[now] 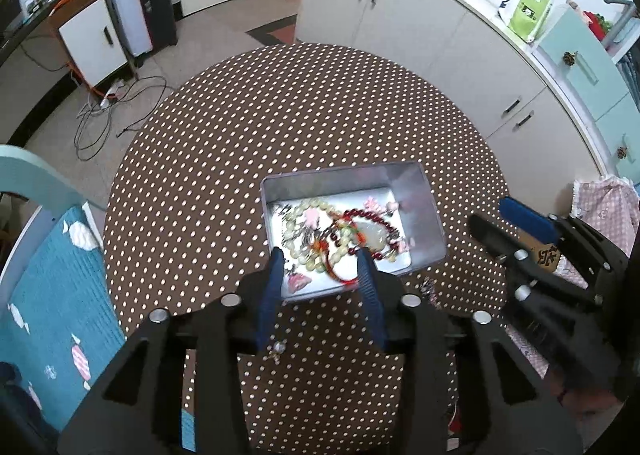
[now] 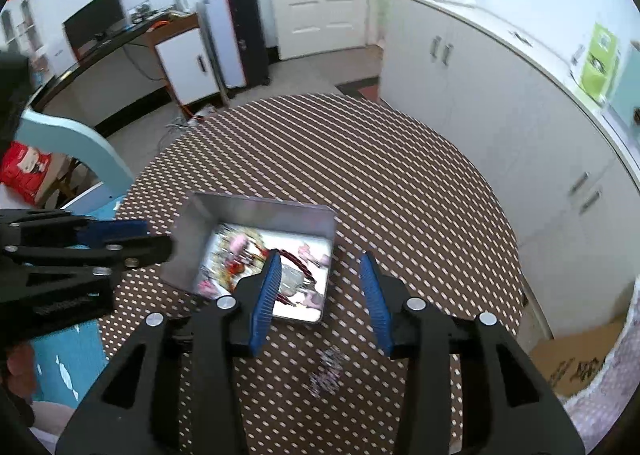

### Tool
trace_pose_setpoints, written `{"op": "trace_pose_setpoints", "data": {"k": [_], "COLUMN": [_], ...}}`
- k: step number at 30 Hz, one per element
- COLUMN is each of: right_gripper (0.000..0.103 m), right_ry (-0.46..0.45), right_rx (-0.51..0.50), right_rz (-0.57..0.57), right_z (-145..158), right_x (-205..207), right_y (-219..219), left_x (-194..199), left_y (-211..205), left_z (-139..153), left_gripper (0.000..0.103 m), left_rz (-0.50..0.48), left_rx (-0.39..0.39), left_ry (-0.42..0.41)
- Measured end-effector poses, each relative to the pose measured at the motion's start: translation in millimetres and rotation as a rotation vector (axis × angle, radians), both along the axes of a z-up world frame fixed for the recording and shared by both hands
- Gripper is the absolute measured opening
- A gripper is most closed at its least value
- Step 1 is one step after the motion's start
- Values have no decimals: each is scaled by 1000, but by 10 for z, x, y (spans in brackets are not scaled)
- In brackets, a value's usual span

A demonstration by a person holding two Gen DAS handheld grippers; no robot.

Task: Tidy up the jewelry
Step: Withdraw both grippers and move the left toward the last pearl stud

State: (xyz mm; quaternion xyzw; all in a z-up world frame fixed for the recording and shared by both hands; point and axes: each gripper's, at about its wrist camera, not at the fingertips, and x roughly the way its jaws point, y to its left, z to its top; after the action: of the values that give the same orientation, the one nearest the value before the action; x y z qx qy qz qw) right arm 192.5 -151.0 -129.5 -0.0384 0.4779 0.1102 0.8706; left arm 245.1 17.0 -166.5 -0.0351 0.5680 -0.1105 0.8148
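Note:
A silver metal tin [image 1: 416, 191] sits on the round brown polka-dot table [image 1: 304, 111]. It holds a heap of jewelry [image 1: 344, 235]: pale green beads, dark red beads, a red cord, pink charms. My left gripper [image 1: 320, 259] is open, its fingertips over the tin's near edge. A small charm [image 1: 277, 351] lies on the table between its fingers. My right gripper [image 2: 320, 259] is open over the tin's [image 2: 200, 223] right near corner; it shows in the left wrist view [image 1: 516, 223]. A small loose piece of jewelry [image 2: 328, 373] lies blurred on the table below it.
White cabinets [image 1: 440, 35] curve behind the table. A light-blue chair with a teal cushion [image 1: 52, 287] stands at the left. Cables [image 1: 112, 111] lie on the floor beyond the table. A pink patterned cloth [image 1: 600, 207] is at the right.

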Motion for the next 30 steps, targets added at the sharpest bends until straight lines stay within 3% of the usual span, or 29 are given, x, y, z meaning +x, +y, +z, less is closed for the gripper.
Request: {"op": "trace_pose_setpoints", "data": {"k": [2,7,10,12,18,25,30], "right_gripper": [42,49,56,59,72,83,84], "right_ry": [12,40,54,78,161,218,242], "right_rx": [-7,-16,-19,-12,-7,-12,0], "right_rz": [-32,-112,-134,-148,-139,-106,-110], "right_z": [-23,-69,-97,-154,-378,-523,-595], "right_x": [-30,-126,-194,-261,-440,-655,-769], "right_y": [-116,-407,-511,-560,-559,-484,-474], "left_x": [-45,-169,-253,-320,-524,-742,-767], "left_y": [53,195,277,323,363,351,341], "left_z": [-37,-126,-193,-252,-479,-731,-863], "left_gripper": [40,56,64,75,86,83,56], "left_rz": [14,60,79,97,119,117,110], "left_rx": [11,34,44,56,80,50,31], "left_ry": [14,45,64,83,148,188,165]}}
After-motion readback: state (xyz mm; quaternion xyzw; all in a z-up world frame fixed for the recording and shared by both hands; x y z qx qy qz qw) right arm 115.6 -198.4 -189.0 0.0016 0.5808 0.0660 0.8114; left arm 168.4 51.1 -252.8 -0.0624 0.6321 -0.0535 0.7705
